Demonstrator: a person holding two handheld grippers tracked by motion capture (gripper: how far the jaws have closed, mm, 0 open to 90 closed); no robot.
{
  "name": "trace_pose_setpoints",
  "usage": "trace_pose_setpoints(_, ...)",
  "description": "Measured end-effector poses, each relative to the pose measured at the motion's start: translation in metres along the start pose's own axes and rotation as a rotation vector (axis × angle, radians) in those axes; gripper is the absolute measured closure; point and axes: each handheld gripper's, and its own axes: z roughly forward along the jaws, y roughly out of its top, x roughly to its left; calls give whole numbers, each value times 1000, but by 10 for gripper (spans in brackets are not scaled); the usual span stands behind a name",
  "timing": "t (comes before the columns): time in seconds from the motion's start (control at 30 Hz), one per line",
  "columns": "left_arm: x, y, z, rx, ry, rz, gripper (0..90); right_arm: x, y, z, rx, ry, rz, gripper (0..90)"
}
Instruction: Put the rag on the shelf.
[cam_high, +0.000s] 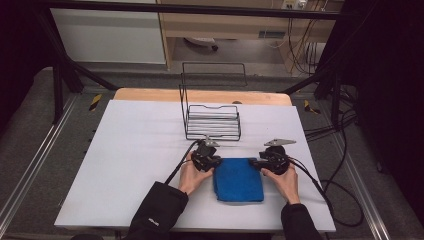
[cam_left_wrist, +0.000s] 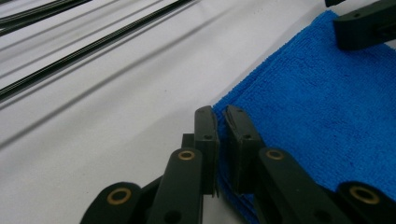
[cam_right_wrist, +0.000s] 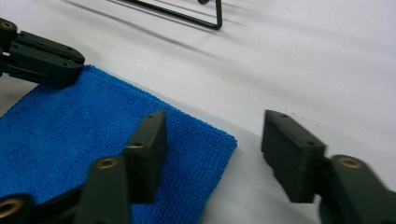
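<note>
White table (cam_high: 135, 150): left hand-held gripper (cam_left_wrist: 220, 122) pinching towel (cam_left_wrist: 317, 107)

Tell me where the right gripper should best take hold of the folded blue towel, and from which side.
Probably its far right corner, from the right edge. The blue towel lies flat and folded on the table, so only edges offer a pinch. The right gripper stands open astride that corner, while the left gripper pinches the far left corner.
</note>
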Motion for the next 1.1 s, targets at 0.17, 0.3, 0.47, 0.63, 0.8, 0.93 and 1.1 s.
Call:
trace_pose_setpoints(0.17, 1, 0, 0, 2, -5, -2, 835, -3, -2, 3, 23, 5, 10, 586)
trace_pose_setpoints(0.3, 1, 0, 0, -1, -7, -8, 836, -5, -4, 4, 33, 31, 30, 661)
trace_pose_setpoints(0.47, 3, -1, 0, -6, -21, -16, 845, -4, -4, 5, 39, 55, 60, 761)
trace_pose_setpoints(0.63, 6, -2, -2, -23, -43, -37, 853, -2, -3, 2, 48, 74, 92, 838)
trace_pose_setpoints(0.8, 10, -5, -8, -50, -74, -50, 856, 2, -1, -9, -12, 80, 92, 847)
trace_pose_setpoints(0.93, 8, -6, -15, -93, -92, -65, 857, 6, 0, -18, -48, 88, 83, 848)
trace_pose_setpoints(1.1, 7, -6, -29, -157, -117, -70, 857, 10, 0, -30, -100, 88, 63, 849)
